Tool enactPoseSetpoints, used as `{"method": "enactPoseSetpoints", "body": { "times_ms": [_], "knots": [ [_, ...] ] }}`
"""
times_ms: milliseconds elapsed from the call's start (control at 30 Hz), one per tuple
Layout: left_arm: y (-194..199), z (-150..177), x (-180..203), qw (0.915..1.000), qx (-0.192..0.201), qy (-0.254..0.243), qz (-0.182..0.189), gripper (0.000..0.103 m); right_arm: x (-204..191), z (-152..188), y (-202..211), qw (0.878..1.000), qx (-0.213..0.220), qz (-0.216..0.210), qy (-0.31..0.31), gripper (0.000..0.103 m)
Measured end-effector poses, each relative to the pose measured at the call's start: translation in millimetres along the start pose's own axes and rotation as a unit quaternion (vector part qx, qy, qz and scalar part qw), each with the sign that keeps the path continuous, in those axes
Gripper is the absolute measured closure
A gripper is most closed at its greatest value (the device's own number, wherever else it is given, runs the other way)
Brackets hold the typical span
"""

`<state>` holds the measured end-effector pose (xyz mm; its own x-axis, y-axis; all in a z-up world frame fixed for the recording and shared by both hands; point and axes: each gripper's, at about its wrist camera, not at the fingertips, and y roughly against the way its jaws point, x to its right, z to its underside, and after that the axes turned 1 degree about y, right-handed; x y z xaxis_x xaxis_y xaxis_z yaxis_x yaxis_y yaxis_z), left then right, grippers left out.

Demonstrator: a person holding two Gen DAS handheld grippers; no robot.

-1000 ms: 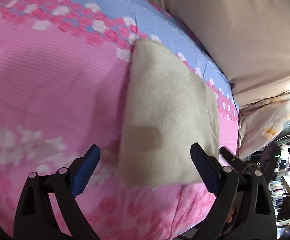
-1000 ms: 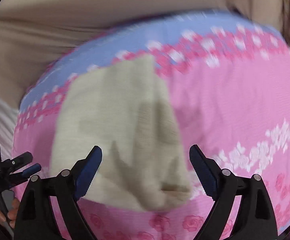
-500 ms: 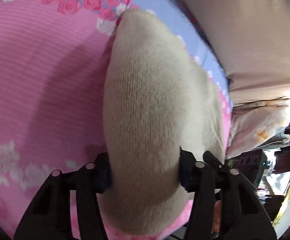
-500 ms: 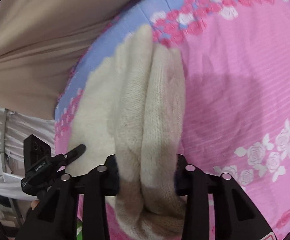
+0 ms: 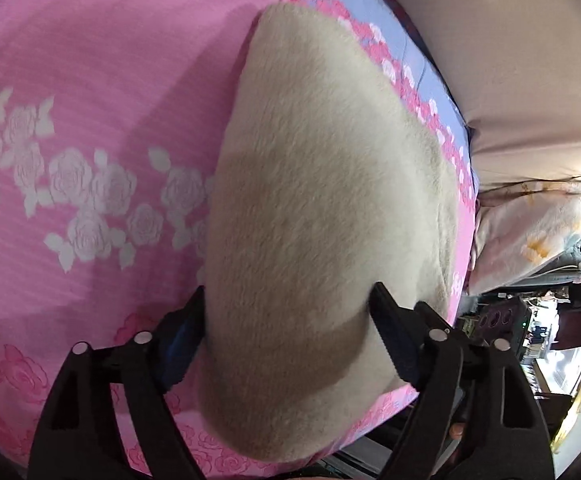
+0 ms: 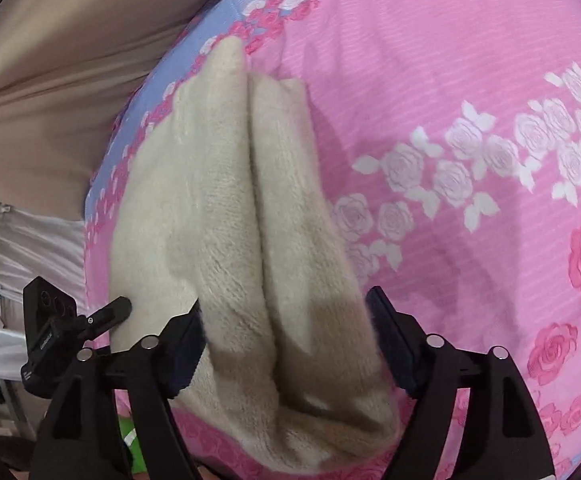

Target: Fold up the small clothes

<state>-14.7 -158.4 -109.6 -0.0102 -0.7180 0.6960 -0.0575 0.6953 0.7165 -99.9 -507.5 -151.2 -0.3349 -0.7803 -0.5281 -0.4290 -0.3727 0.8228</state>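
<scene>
The cream fleece garment lies on a bed under a pink bedspread printed with white and pink roses, with a blue band along its far edge. In both views its near end sits between the fingers, and the rest stretches away ahead of them toward the blue band.

The left gripper has its jaws standing fairly wide, and they have just been opening. The cloth bulges up between them as a rounded hump. The left finger is half hidden by the fleece edge and the right finger lies against the cloth's flank; whether either pad still presses on the fabric I cannot tell, though the cloth fills the whole gap. To the right of the fingers, past the bed's edge, lie a beige sheet and a pale flowered pillow.

The right gripper is likewise spread fairly wide, its jaws having just been opening, with the garment between them. Here the cloth shows two thick folds side by side, a seam-like crease running ahead from between the fingers. The left fingertip is buried against the fleece, while the right finger stands just beside the fold. To the left of these fingers the other gripper's black body and one fingertip touch the garment's side.
</scene>
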Motion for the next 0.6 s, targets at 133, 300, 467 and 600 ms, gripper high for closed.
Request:
{"method": "enactPoseSetpoints", "body": {
  "times_ms": [133,300,467,600],
  "knots": [
    [-12,-10,7,0.9999,-0.002,-0.009,-0.003,0.008,-4,-14,-28,0.999,-0.029,-0.038,-0.015,0.015],
    [-35,-19,9,0.9984,-0.035,-0.018,-0.041,0.019,-20,-17,-24,1.0,-0.001,-0.021,0.001,0.037],
    [-6,-18,44,0.9978,-0.007,-0.064,-0.017,0.047,-36,-19,31,0.997,0.064,-0.019,0.03,0.062],
    [10,-22,93,0.9923,0.021,-0.122,0.008,0.047,-48,-24,74,0.992,0.115,-0.007,0.06,0.062]
  ]
}}
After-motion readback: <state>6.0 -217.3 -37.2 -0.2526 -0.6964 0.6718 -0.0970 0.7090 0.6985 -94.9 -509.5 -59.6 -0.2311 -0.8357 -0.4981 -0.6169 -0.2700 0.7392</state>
